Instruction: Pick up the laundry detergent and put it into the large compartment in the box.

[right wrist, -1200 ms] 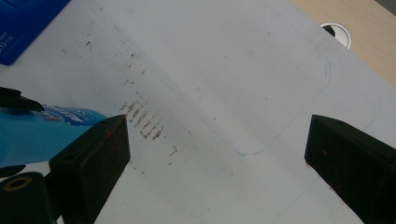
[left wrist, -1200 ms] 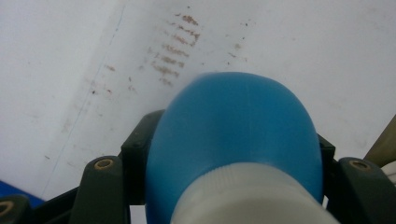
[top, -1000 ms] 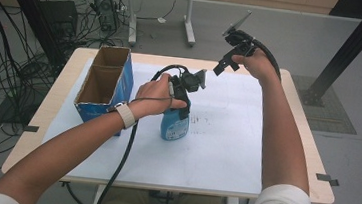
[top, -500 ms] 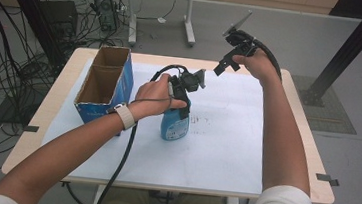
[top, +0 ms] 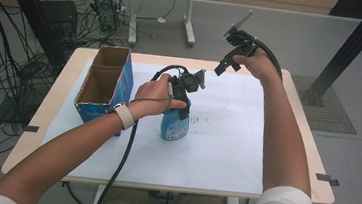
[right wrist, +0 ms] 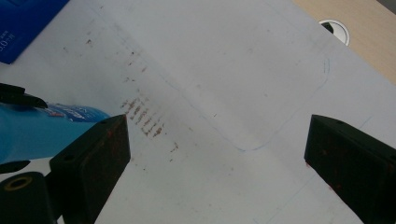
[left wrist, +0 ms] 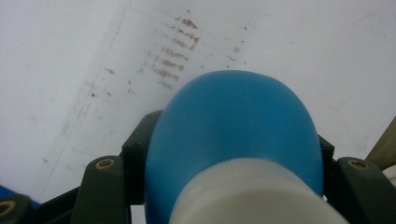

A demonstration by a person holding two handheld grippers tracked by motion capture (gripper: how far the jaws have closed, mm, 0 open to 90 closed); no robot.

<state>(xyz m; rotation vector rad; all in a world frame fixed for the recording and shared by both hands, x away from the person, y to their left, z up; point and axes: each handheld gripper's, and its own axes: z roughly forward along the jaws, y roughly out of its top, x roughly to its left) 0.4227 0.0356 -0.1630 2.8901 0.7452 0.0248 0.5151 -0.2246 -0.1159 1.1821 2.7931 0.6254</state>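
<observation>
Blue bottle (top: 174, 126) upright on the white sheet (top: 224, 151), near the middle of the table (top: 309, 159), just right of the open box (top: 103, 82) at the left edge. Left gripper (top: 185, 100) down over the top, jaws clenched on the bottle's neck, seemingly just under the white cap (left wrist: 252, 196), though the contact itself is out of sight from above. Right gripper (top: 231, 54) raised above the far edge, well apart, jaws released and wide, holding nothing. Probably a lift toward the box, so best to keep the squeeze steady, rise straight up until the base clears the sheet, then carry left without tilting. A grip this high leaves the body free to swing; slow travel helps. Worth clearing the box wall fully before lowering into a compartment, and keeping the right gripper away from the path.
</observation>
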